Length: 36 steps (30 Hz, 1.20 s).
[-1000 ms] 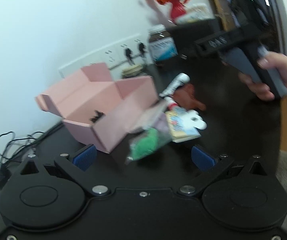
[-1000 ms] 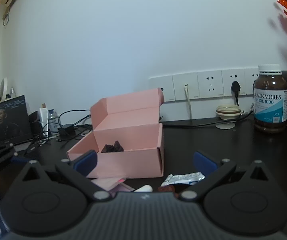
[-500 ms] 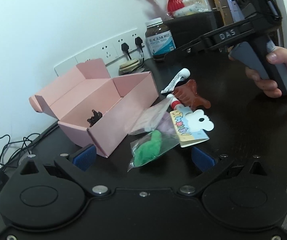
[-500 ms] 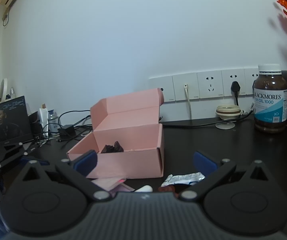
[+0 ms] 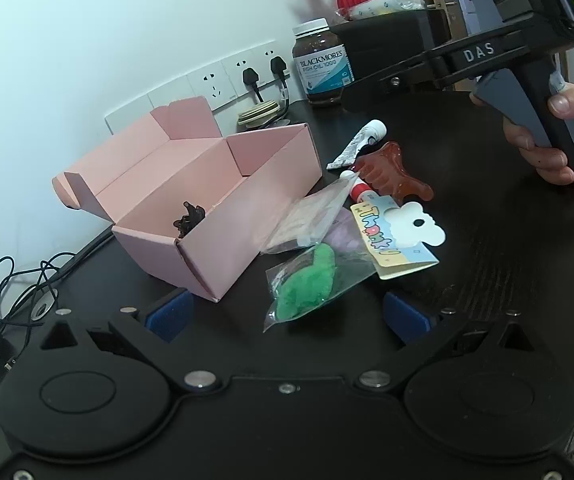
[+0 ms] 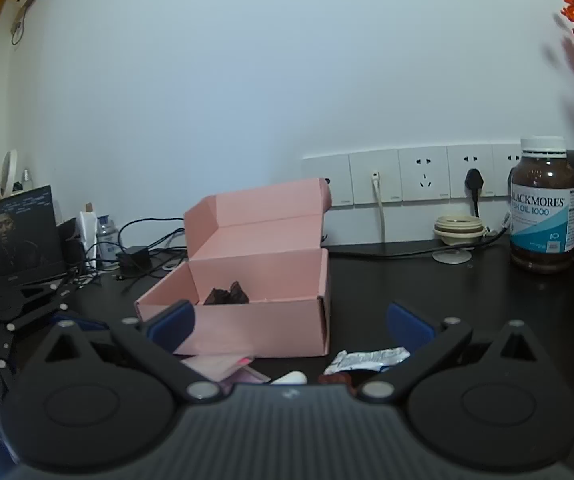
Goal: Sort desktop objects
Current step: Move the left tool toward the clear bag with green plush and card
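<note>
left gripper [image 5: 287, 314] apart, empty | right gripper [image 6: 290, 326] apart, empty | green pouch [image 5: 309, 280] near pink box [image 5: 207, 200]

My left gripper [image 5: 285, 314] hung over the dark table [image 5: 487, 248] with its blue-padded jaws spread wide and empty. Just ahead lay a clear plastic bag holding a green fuzzy thing [image 5: 311, 278], touching the open pink cardboard box [image 5: 207, 208], which held a small dark clip [image 5: 188, 218]. Beyond lay a colourful paper card [image 5: 397, 240] and a reddish-brown hair claw [image 5: 393, 170]. My right hand [image 5: 559, 136] gripped the other gripper's grey handle.
</note>
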Available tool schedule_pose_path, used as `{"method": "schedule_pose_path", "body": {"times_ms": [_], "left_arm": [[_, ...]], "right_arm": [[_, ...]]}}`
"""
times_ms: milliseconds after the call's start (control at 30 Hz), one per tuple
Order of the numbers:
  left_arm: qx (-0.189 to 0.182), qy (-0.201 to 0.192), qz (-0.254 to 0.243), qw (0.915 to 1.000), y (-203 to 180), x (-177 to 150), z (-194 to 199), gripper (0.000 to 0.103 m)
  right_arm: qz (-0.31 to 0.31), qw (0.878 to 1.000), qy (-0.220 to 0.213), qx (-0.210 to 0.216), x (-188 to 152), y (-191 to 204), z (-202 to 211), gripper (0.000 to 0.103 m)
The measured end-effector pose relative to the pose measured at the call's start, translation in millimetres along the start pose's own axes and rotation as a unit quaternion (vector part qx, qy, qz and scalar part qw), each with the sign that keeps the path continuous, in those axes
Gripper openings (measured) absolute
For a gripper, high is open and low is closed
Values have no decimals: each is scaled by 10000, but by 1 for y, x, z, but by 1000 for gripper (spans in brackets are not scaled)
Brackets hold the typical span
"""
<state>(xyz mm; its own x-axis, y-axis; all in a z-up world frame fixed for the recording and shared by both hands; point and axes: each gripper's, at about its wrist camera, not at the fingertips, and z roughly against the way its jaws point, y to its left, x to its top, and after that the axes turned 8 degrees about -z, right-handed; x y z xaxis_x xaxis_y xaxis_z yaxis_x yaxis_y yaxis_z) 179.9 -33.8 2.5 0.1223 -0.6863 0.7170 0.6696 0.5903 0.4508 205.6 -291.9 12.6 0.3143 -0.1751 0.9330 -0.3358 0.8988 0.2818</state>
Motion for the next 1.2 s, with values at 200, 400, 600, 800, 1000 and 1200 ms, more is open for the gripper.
{"method": "schedule_pose_path", "body": {"times_ms": [200,400,600,800,1000,1200], "left_arm": [[-83,86,206,9997,8,0,-7,103],[-24,167,327,9993,13,-1,-10,103],[121,128,165,9997,8,0,-9,103],[234,94,46,9997,5,0,-7,103],[330,7,-170,9993,0,0,-6,103],[352,-89,-375,9986,-5,3,-7,103]], "right_arm": [[-19,10000,10,-3,-1,-2,2,102],[-18,10000,18,-6,0,-1,3,102],[-48,10000,22,-34,1,-2,2,102],[-97,9999,45,-94,1,-3,0,102],[-161,9997,67,-156,2,-5,-2,102],[-162,9997,93,-155,1,-5,-3,102]]}}
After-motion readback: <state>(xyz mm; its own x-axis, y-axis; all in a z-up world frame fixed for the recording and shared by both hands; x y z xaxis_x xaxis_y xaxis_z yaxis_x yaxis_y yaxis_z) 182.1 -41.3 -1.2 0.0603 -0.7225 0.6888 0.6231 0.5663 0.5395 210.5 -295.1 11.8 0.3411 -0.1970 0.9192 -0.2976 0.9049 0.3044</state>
